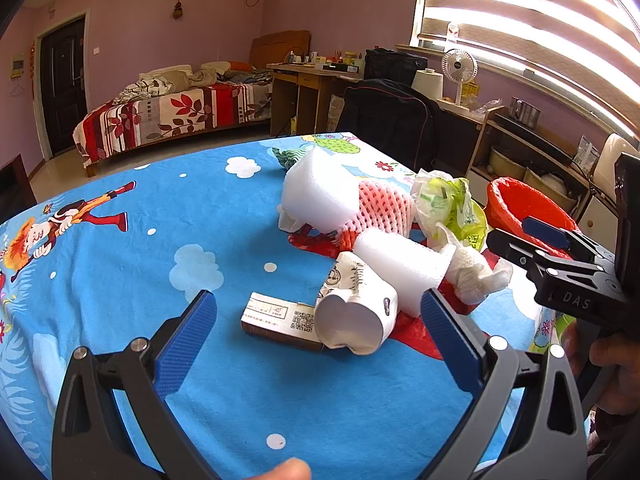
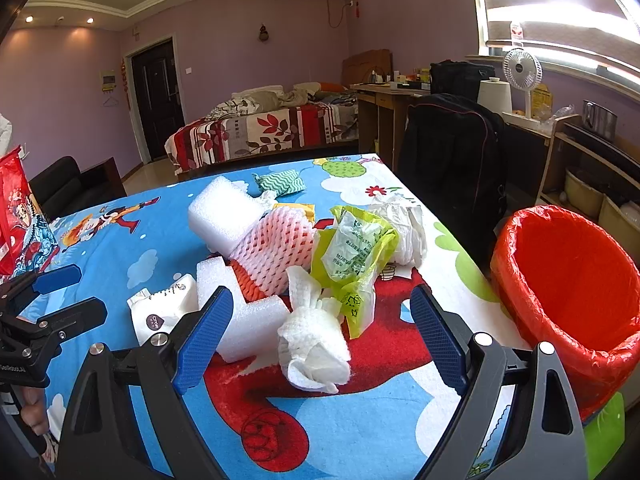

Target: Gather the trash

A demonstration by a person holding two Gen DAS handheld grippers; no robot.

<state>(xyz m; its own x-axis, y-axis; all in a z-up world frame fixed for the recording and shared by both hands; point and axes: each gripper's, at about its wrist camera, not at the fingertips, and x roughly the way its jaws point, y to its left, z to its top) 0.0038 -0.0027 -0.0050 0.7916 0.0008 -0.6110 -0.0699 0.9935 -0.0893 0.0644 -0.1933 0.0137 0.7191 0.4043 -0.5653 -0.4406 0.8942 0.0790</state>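
Observation:
Trash lies in a heap on the blue cartoon tablecloth (image 1: 120, 264). My left gripper (image 1: 320, 320) is open and empty, its fingers either side of a crushed white paper cup (image 1: 356, 316) and a small cardboard box (image 1: 276, 318). My right gripper (image 2: 320, 328) is open and empty, with a crumpled white tissue (image 2: 316, 344) between its fingers. Behind lie white foam pieces (image 2: 224, 212), a pink foam net (image 2: 276, 248), a yellow-green plastic bag (image 2: 356, 256) and a teal patterned wrapper (image 2: 280, 182). A bin with a red liner (image 2: 568, 288) stands off the table's right edge.
A black chair with a bag (image 2: 452, 160) stands beyond the table's far right corner. A red printed bag (image 2: 16, 216) is at the left edge. A bed (image 1: 176, 112), desk (image 1: 308, 80) and shelves (image 1: 532, 148) line the room behind.

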